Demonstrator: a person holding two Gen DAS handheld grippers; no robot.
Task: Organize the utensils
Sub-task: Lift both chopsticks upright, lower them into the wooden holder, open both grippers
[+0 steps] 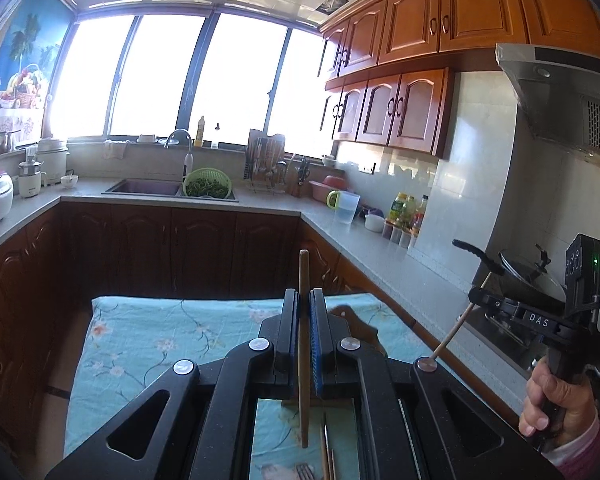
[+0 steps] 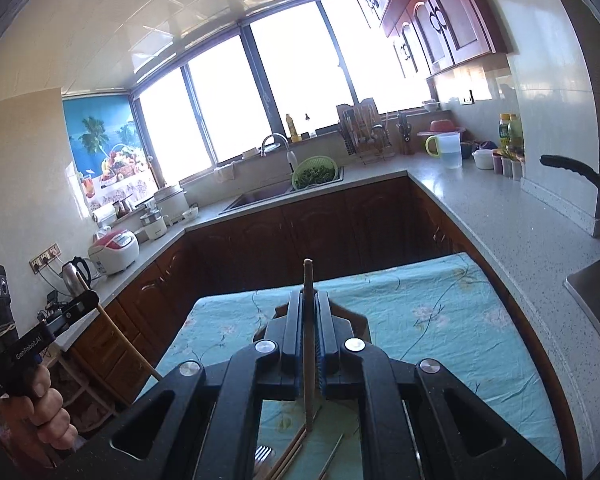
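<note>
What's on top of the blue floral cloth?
On the floral cloth: loose chopsticks and a fork at the near edge, plus a dark wooden holder further back. The hand-held gripper bodies cover much of the middle.

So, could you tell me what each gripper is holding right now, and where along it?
Each holds one wooden chopstick. The left gripper pinches its chopstick near the upper end; the right gripper likewise clamps its chopstick near the top.
</note>
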